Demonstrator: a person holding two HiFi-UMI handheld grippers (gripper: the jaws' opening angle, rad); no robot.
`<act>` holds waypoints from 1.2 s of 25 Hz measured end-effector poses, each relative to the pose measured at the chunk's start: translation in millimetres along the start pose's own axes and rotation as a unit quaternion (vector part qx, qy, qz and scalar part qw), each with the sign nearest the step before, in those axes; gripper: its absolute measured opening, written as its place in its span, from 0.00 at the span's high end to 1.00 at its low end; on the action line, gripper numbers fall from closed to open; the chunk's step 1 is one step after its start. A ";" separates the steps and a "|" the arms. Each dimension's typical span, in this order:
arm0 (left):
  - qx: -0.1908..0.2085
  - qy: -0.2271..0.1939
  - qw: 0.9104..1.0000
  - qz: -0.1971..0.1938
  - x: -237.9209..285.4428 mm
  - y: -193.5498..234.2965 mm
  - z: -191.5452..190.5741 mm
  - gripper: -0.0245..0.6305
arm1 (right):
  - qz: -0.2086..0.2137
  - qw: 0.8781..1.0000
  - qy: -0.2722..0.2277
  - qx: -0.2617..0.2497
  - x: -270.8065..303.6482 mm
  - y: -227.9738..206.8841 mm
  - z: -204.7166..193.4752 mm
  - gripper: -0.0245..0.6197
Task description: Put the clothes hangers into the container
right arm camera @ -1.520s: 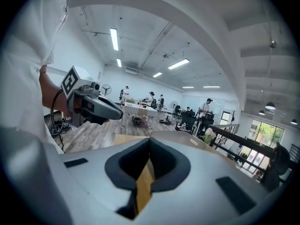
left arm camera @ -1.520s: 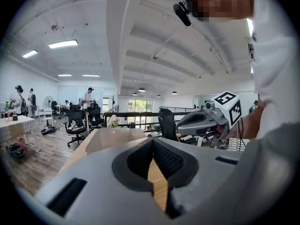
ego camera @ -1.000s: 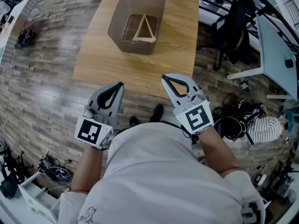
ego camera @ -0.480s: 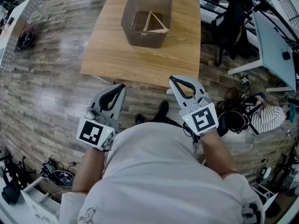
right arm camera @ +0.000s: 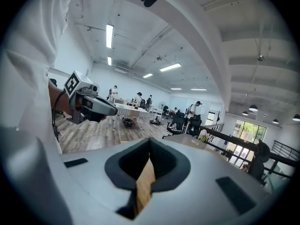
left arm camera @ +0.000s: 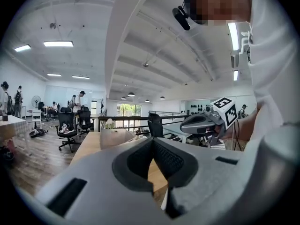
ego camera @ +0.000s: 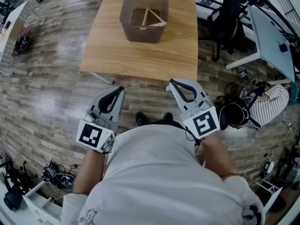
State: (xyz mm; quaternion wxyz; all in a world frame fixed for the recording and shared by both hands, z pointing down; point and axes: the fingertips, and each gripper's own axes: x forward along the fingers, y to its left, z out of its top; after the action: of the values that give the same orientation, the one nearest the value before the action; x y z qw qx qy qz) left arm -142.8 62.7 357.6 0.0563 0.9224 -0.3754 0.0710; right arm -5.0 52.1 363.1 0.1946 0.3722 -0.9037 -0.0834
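Pulled back from the table (ego camera: 140, 55) since a second ago; now hovering over the plank floor (ego camera: 47, 93), short of its near edge. Left claw (ego camera: 117, 90): pressed together, nothing between the pads. Right claw (ego camera: 174, 82): same, tips meeting, empty. Farther off, on the table's far half, brown container (ego camera: 140, 34) — with a pale wooden clothes hanger (ego camera: 152, 18) leaning inside.

One table (ego camera: 140, 60); one container (ego camera: 140, 34); one clothes hanger (ego camera: 153, 25); two grippers (ego camera: 120, 89) (ego camera: 173, 82).
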 end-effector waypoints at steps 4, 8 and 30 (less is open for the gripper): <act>0.005 -0.008 1.000 0.005 2.7 -16.4 4.7 0.95 | 0.003 1.000 -0.009 -0.004 -13.7 -3.3 -1.9 0.95; -0.011 -0.020 1.000 0.013 12.3 -37.8 7.7 0.95 | 0.014 1.000 -0.014 -0.003 -35.2 -8.3 -12.4 0.95; -0.013 -0.031 0.998 0.050 51.4 -195.9 8.4 0.95 | 0.056 0.994 -0.057 0.075 -191.8 -42.5 -74.9 0.95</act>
State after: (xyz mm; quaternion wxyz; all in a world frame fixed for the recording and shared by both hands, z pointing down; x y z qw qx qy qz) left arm 31.5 165.6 348.3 0.0530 0.9033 -0.4239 0.0399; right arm 177.3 156.8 363.1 0.1183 0.3295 -0.9364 -0.0253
